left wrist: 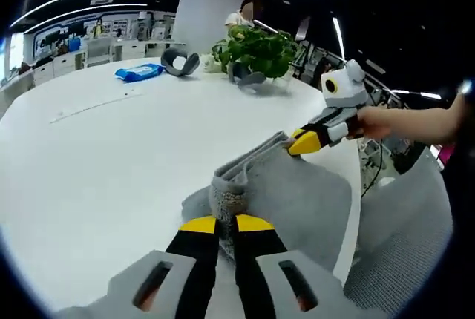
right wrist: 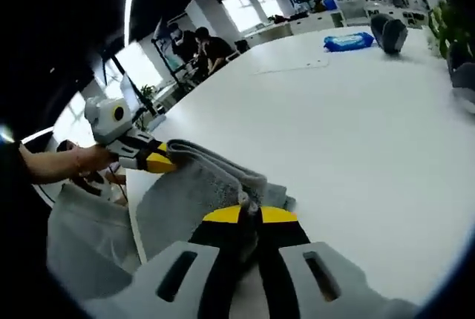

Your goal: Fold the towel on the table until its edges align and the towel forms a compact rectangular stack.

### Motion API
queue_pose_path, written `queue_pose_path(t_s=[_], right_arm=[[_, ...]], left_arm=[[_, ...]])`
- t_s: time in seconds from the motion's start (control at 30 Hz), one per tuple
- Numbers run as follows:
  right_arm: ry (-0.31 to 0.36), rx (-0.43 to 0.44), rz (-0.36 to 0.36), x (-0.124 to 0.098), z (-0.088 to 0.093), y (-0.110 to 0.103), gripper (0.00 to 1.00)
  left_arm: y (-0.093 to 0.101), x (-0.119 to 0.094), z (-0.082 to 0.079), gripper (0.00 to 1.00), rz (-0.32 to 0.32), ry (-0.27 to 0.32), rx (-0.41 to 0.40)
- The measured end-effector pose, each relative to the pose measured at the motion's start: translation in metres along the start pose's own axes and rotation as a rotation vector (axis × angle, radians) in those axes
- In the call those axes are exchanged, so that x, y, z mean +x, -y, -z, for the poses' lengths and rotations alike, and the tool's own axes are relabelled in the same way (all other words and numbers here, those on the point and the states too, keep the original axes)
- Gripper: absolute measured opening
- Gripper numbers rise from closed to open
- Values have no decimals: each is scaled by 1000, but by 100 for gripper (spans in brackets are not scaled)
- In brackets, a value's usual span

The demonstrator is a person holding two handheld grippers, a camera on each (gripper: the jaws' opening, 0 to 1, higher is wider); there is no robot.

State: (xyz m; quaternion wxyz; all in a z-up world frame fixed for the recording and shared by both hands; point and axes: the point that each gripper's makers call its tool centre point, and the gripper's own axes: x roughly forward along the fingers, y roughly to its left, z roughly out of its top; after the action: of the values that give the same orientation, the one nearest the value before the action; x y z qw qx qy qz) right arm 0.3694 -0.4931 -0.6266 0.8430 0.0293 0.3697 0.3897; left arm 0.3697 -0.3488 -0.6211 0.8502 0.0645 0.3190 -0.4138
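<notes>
Two corners of the grey terry-cloth towel (left wrist: 297, 193) were pinched at this moment, one in each claw, with the cloth lying near the table's edge closest to the person. It was already doubled at least once: a thick folded ridge ran between the two grips, and a flatter grey layer spread beneath it on the white round-edged table (left wrist: 111, 148).

In the left gripper view, the left claw (left wrist: 225, 224) had its yellow-tipped jaws closed tight on a bunched corner of the towel. The right claw (left wrist: 300, 143) came in from the right of that view, held by a hand (left wrist: 378, 122), its yellow tips closed on the far end of the ridge. The right gripper view showed the same from the other side (towel (right wrist: 200, 185), right claw (right wrist: 249, 215), left claw (right wrist: 165, 162)).

I judged the step in hand to be carrying a gripped edge across for another fold. The next move would call for lifting both corners together, keeping the ridge taut, and laying it down so the edges meet squarely; the towel's nearness to the table's rim would need watching.

Further back on the table stood a leafy green potted plant (left wrist: 256, 52), a blue soft packet (left wrist: 139, 73) and a grey curved object (left wrist: 180, 61).
</notes>
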Motion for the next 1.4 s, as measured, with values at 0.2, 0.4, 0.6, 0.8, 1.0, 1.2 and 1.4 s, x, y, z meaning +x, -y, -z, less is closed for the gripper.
queue_pose_path(t_s=[0.2, 0.4, 0.6, 0.8, 1.0, 1.2, 1.4], right_arm=[[19, -151, 167, -14, -5, 19, 25], [132, -181, 121, -42, -20, -14, 26], [49, -280, 26, -47, 7, -63, 22], [-128, -399, -14, -30, 52, -78, 23], [-177, -379, -9, -17, 63, -69, 23], [-211, -425, 11, -14, 67, -71, 22], [-232, -456, 27, -11, 67, -71, 22]], left_arm=[[-9, -12, -8, 21, -93, 36, 107], [16, -35, -17, 25, -62, 76, 157], [66, -42, 5, 25, 46, -46, 353], [80, -29, 37, 25, 71, -176, 429], [76, -18, 44, 26, 59, -210, 385], [78, -14, 50, 24, 36, -212, 388], [77, -12, 51, 22, 46, -228, 360]])
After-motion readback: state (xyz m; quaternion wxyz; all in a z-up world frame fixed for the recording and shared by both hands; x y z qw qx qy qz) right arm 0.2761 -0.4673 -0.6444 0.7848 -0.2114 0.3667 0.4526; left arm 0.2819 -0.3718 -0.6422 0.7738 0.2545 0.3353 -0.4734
